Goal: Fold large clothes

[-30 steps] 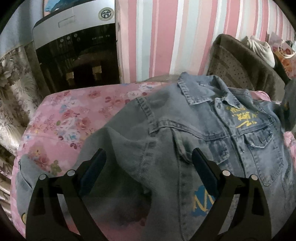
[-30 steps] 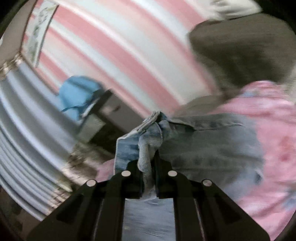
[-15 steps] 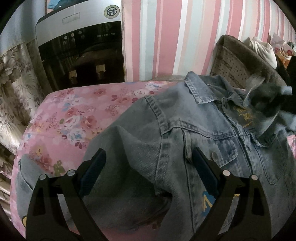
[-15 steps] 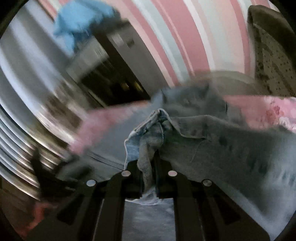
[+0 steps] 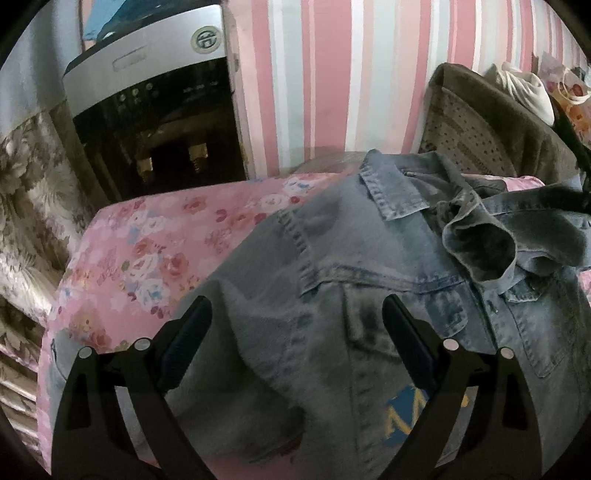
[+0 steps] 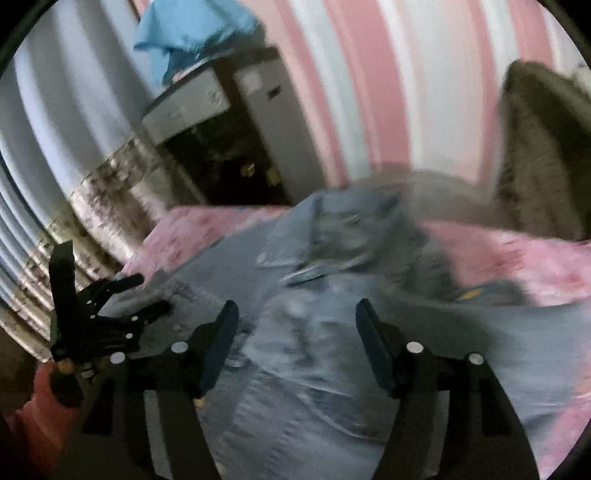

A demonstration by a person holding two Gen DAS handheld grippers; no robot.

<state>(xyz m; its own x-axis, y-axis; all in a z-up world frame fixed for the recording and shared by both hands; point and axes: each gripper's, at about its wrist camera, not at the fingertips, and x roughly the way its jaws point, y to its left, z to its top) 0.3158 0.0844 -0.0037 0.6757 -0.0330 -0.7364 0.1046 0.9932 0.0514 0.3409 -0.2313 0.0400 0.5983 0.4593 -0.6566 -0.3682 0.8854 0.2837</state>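
Note:
A blue denim jacket (image 5: 369, 280) lies front up on the pink floral bed (image 5: 147, 251), collar toward the striped wall. One sleeve cuff (image 5: 476, 247) lies folded across its chest. My left gripper (image 5: 295, 332) is open and empty, hovering over the jacket's left shoulder and side. My right gripper (image 6: 295, 332) is open and empty above the jacket (image 6: 325, 295); this view is blurred by motion. The left gripper (image 6: 96, 317) shows at the left in the right wrist view.
A silver and black appliance (image 5: 155, 110) stands at the bed's far left corner, with a blue cloth (image 6: 192, 33) on top. A brown cushion (image 5: 491, 122) leans on the striped wall at the right. A floral curtain (image 5: 26, 206) hangs at the left.
My right gripper carried the sleeve across the jacket, opened and let it go; the cuff now lies on the chest. The left gripper stayed open and shifted slightly.

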